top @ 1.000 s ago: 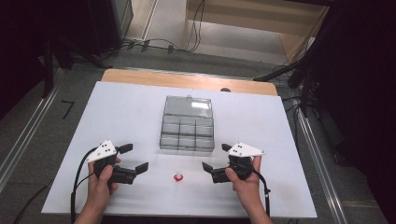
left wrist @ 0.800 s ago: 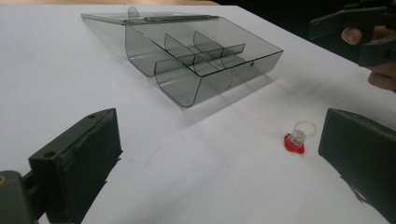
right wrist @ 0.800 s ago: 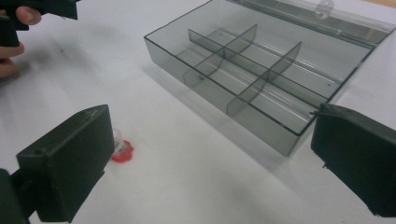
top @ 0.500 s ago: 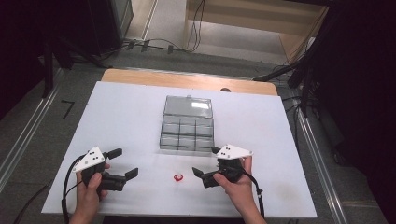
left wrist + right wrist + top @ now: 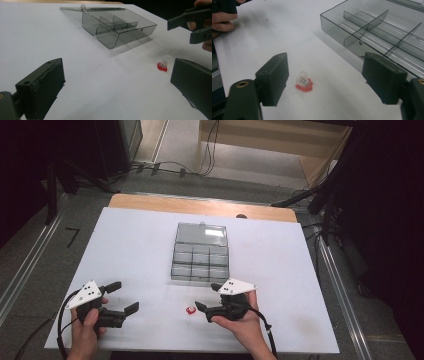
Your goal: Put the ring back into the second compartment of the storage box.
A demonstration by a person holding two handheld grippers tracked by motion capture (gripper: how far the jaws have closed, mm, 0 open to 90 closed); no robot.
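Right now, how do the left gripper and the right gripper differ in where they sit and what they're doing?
The left gripper sits near the table's front left, well away from the small red-based piece; the right gripper sits just right of that piece, its jaw tips close to it. The left gripper's jaws stand wide over bare table; the right gripper's jaws have just been closing, with the piece in front of them, not yet touched. Both point toward the middle, both hand-held.

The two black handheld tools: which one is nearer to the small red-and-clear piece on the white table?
The right tool, held by the right hand; its open jaws point at the small red-and-clear piece close by, while the left tool sits farther off.
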